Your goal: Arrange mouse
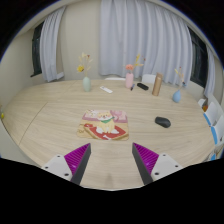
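A small dark mouse (162,122) lies on the light wooden table (60,110), beyond my fingers and to the right. My gripper (113,160) is open and empty, its two purple-padded fingers (76,158) spread wide over bare table, well short of the mouse. Nothing stands between the fingers.
A red patterned mat (105,125) with a small white toy (103,117) on it lies just ahead of the fingers. At the table's far side stand a pink bottle (130,78), a brown cylinder (157,85), a dark object (143,86), a bluish cup (177,96) and a small pale vase (87,84). Curtains hang behind.
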`<action>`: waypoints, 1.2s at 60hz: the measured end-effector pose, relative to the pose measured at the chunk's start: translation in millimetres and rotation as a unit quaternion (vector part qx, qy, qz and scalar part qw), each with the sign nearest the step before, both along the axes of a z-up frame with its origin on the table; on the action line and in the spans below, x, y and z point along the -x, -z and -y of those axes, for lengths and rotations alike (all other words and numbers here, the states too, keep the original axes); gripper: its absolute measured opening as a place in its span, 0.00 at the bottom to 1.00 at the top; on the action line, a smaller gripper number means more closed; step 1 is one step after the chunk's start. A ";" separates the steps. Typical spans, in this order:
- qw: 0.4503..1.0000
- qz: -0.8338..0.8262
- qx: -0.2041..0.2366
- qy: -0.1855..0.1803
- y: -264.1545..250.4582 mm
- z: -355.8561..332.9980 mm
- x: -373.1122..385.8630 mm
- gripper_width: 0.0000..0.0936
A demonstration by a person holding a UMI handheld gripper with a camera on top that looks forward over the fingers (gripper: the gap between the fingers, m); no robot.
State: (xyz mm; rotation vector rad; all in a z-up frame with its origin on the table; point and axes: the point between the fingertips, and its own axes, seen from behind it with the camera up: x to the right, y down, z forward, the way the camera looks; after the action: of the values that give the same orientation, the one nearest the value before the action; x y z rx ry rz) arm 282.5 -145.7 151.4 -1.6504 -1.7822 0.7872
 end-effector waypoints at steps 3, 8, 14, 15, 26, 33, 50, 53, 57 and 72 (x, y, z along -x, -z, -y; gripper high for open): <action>1.000 0.002 -0.001 0.009 1.3 -8.9 -0.4 0.91; 1.000 -0.003 -0.007 0.023 1.6 -41.5 -0.6 0.91; 0.999 -0.007 -0.018 0.045 3.0 -84.4 -2.5 0.91; 0.999 -0.007 -0.019 0.048 3.7 -91.1 -3.3 0.91; 0.995 -0.010 -0.036 0.090 13.4 -163.3 -10.3 0.91; 0.993 -0.005 -0.041 0.110 23.2 -204.7 -15.2 0.91; 0.993 0.005 -0.030 0.114 56.5 -263.9 8.5 0.91; 0.993 0.006 -0.029 0.111 63.2 -269.6 18.8 0.91; 0.994 0.008 -0.028 0.105 71.7 -274.8 34.0 0.91; 0.997 0.013 -0.031 0.073 99.8 -289.0 96.5 0.91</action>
State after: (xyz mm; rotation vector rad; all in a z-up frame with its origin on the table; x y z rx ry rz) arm 186.0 143.3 51.6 -1.7348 -1.6656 0.6415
